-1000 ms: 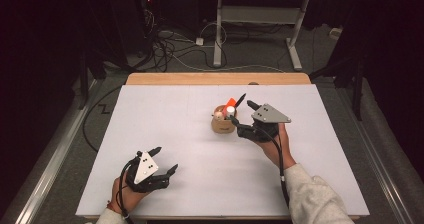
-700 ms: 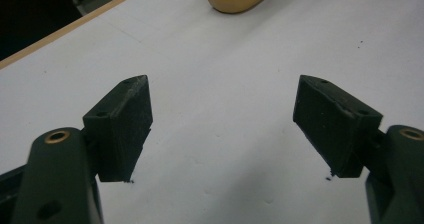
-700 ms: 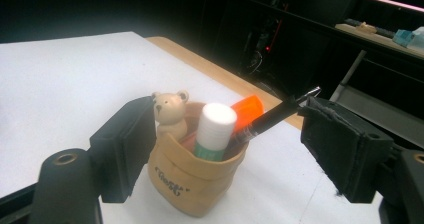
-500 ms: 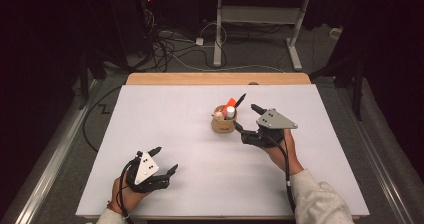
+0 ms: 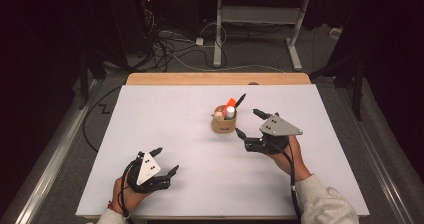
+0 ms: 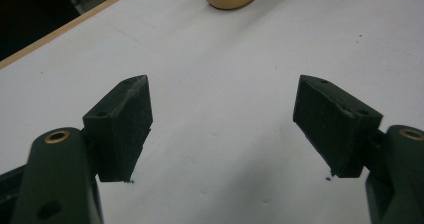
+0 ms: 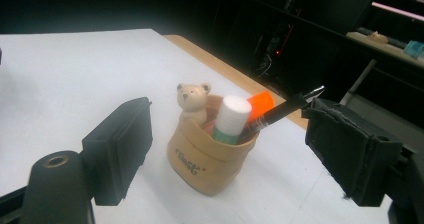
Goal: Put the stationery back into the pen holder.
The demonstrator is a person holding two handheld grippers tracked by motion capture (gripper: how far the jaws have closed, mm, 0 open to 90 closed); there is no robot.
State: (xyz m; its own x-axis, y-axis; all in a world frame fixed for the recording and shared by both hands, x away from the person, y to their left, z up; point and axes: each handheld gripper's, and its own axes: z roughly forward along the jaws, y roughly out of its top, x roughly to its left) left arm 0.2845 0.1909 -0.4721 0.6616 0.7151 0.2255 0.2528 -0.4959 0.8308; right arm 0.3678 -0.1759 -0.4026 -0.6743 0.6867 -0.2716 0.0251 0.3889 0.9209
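Left gripper (image 5: 159,160) is parked near the table's (image 5: 150,114) front left, jaws spread wide, nothing held; no shift since a second ago. Tan pen pot (image 5: 224,120) sits mid-table, holding a bear figure (image 7: 192,98), glue stick (image 7: 230,118), orange item (image 7: 261,104) and black pen (image 7: 280,110). Right gripper (image 5: 249,124) has been pulled back and slightly right, now just beside the pot, jaws agape, empty. Pot looks released; either placement is finished or a re-approach is pending.

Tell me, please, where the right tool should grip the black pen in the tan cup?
Probably the pen's upper end, approached from above on the cup's far side. It leans out over the rim there, clear of the glue stick; the right tool is open.
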